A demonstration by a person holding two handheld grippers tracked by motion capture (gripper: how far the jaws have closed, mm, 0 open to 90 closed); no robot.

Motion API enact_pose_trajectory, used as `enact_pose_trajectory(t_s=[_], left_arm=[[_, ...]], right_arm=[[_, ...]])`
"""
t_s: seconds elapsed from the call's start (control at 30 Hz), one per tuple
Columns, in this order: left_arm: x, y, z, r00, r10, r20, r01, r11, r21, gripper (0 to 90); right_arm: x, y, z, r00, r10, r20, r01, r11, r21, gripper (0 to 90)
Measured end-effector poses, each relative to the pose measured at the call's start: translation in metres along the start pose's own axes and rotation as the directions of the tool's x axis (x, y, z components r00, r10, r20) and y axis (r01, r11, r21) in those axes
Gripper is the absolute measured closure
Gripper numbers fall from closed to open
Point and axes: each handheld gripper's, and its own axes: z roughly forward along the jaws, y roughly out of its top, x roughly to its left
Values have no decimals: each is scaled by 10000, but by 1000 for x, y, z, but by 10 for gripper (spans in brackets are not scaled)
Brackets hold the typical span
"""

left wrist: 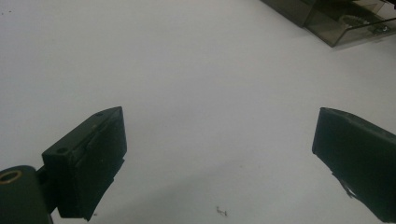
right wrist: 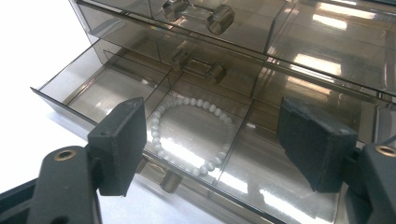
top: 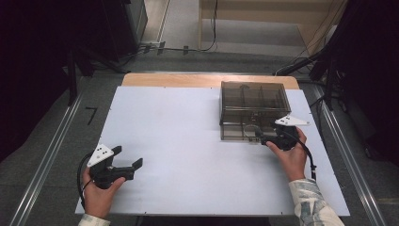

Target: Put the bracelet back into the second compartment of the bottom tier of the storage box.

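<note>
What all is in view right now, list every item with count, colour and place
Drawer box: one, smoky clear plastic, far right of the table, bottom drawer pulled open.
Bracelet: one, white beads, middle compartment of the open drawer.
Table: one, white top.
Left gripper: one, black, near left, open above bare table.
Right gripper: one, black, at the open drawer, open.
Hands: two, left and right, each holding a gripper.
</note>
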Motion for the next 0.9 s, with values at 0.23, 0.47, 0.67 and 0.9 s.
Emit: enact_pose_trajectory(t_s=[0.23, 0.47, 0.67, 0.9], left_arm=[[0, 0, -1, 10000, -18, 7, 18, 10000, -56, 37], [0, 0, -1, 10000, -12, -2, 12, 10000, -74, 37], [0, 0, -2, 10000, -7, 3, 7, 10000, -82, 37], [0, 0, -2, 10000, -2, 13, 3, 10000, -85, 37]], right_arm=[[2, 0, -1, 9999, 13, -161, -11, 9999, 149, 216], [2, -1, -5, 9992, 125, -370, -116, 9996, 249, 217], [4, 0, -10, 9989, 57, -474, -43, 9995, 300, 217], [6, -1, -14, 9984, 21, -569, 0, 9993, 381, 218]])
